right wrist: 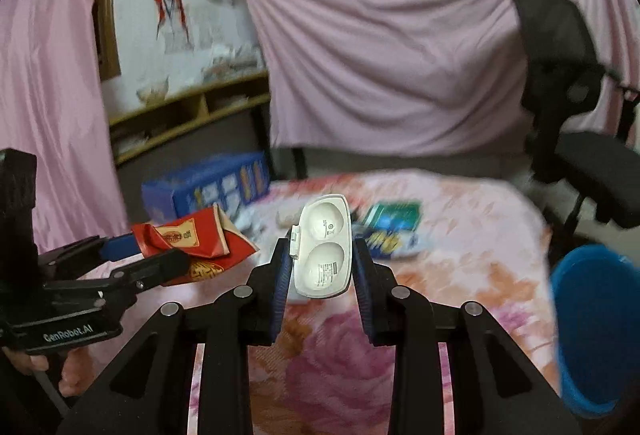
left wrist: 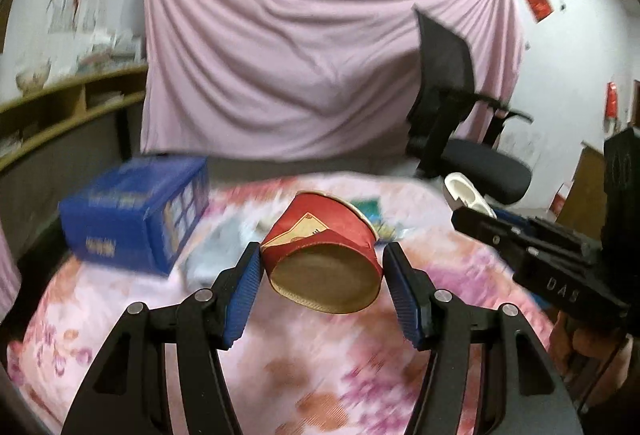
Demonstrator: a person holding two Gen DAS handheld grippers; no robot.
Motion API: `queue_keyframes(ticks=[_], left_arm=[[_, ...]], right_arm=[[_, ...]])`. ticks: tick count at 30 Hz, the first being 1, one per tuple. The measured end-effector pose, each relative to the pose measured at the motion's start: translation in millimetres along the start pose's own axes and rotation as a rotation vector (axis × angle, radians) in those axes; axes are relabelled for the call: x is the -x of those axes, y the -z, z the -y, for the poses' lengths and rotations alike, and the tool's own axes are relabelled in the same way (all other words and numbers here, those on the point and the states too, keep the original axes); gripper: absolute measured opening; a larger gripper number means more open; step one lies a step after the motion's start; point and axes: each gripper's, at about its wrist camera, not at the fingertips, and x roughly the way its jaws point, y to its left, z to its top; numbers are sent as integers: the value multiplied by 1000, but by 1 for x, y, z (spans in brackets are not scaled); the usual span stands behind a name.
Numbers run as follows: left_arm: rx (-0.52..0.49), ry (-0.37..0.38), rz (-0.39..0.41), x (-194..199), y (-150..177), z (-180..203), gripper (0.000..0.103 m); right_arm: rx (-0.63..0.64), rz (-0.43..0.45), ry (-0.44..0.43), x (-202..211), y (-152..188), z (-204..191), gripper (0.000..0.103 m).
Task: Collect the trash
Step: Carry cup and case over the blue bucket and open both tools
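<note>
My left gripper (left wrist: 322, 263) is shut on a crumpled red paper cup (left wrist: 324, 255), held on its side above the flowered tablecloth (left wrist: 280, 367) with its brown bottom toward the camera. The right wrist view shows the same red cup (right wrist: 192, 239) at the left, pinched in the left gripper (right wrist: 160, 255). My right gripper (right wrist: 322, 263) is shut on an empty white plastic case (right wrist: 324, 247) with two round hollows, held upright over the table. That white case (left wrist: 466, 193) and the right gripper (left wrist: 480, 213) also appear at the right edge of the left wrist view.
A blue box (left wrist: 136, 215) stands at the table's far left. Green and blue wrappers (right wrist: 394, 225) lie on the cloth further back. A blue bin (right wrist: 596, 323) sits beside the table at the right. A black office chair (left wrist: 460, 107) and a hanging pink sheet (left wrist: 304, 55) stand behind.
</note>
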Motion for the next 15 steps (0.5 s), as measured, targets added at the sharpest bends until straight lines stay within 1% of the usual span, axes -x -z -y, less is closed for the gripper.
queue_keyframes(ticks=[4, 6, 8, 11, 15], left_arm=[[-41, 26, 119, 8, -16, 21, 55], [-58, 46, 163, 10, -23, 33, 55], [-82, 80, 206, 10, -31, 46, 55], [-105, 136, 272, 6, -42, 64, 55], [-149, 208, 326, -2, -57, 90, 56]], right_arm=[[-16, 138, 41, 29, -9, 9, 28], [-25, 197, 67, 41, -12, 14, 28], [-34, 252, 97, 52, -15, 20, 28], [-31, 327, 173, 72, -20, 32, 28], [-68, 406, 234, 94, -23, 52, 28]])
